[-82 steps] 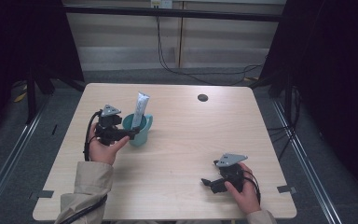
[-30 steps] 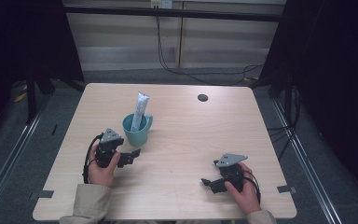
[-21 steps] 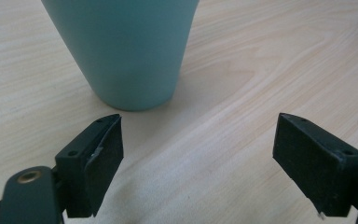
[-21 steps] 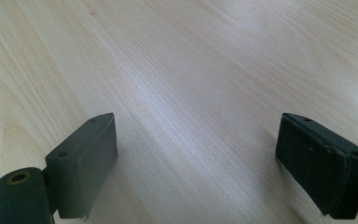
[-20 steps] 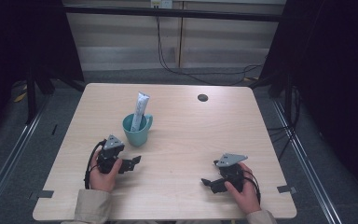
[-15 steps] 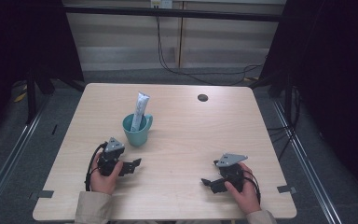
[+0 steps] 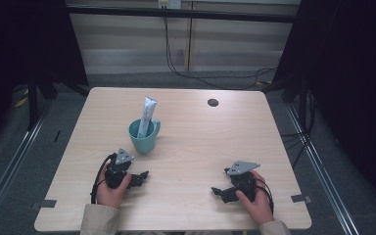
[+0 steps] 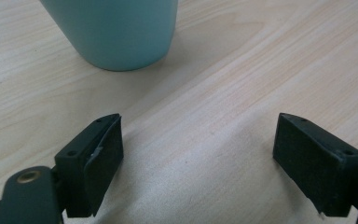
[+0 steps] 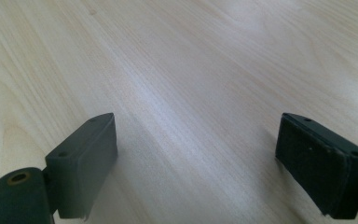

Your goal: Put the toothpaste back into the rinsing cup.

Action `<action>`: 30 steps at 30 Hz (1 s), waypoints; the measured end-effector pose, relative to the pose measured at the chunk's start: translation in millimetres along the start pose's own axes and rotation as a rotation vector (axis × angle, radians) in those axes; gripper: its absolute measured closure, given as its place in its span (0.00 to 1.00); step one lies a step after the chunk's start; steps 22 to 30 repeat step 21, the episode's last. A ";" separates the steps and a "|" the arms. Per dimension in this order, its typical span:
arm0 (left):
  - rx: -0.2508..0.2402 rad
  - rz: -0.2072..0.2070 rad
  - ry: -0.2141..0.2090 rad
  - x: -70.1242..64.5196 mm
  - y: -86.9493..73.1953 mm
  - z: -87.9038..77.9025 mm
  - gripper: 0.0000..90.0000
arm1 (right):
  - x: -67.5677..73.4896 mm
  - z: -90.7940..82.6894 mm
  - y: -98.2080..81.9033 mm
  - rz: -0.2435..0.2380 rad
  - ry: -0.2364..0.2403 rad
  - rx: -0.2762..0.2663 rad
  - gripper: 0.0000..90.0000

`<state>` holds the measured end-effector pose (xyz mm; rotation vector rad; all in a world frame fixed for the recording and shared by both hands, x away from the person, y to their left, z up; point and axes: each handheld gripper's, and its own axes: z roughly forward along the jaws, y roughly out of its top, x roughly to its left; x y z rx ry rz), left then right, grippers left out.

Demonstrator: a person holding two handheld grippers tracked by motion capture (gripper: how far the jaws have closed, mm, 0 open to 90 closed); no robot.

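No legible writing on the white tube [image 7: 148,113]; print too small to read. Surface [image 7: 200,142]: pale wood-grain top, one dark round hole [image 7: 213,102] near far edge, tape marks at near corners. Room: grey floor, dark curtains both sides, cables along far wall. Left hand-held gripper [image 7: 139,176] rests on surface, jaws wide, holding nothing, just near side of the one teal mug [image 7: 143,137]. Mug upright, left of centre, one tube standing in it. Right hand-held gripper [image 7: 218,191] on surface, jaws wide, nothing between them, well apart from mug. Two grippers counted.
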<state>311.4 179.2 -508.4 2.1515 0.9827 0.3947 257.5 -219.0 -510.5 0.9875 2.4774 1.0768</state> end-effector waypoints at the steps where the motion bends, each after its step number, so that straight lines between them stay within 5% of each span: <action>1: 0.000 0.002 0.001 -0.2 0.0 0.1 0.17 | 0.1 0.0 0.0 0.001 0.000 0.000 0.13; 30: 0.010 0.016 -0.008 -1.0 0.3 1.1 0.13 | 0.1 0.0 0.0 0.002 0.000 0.000 0.13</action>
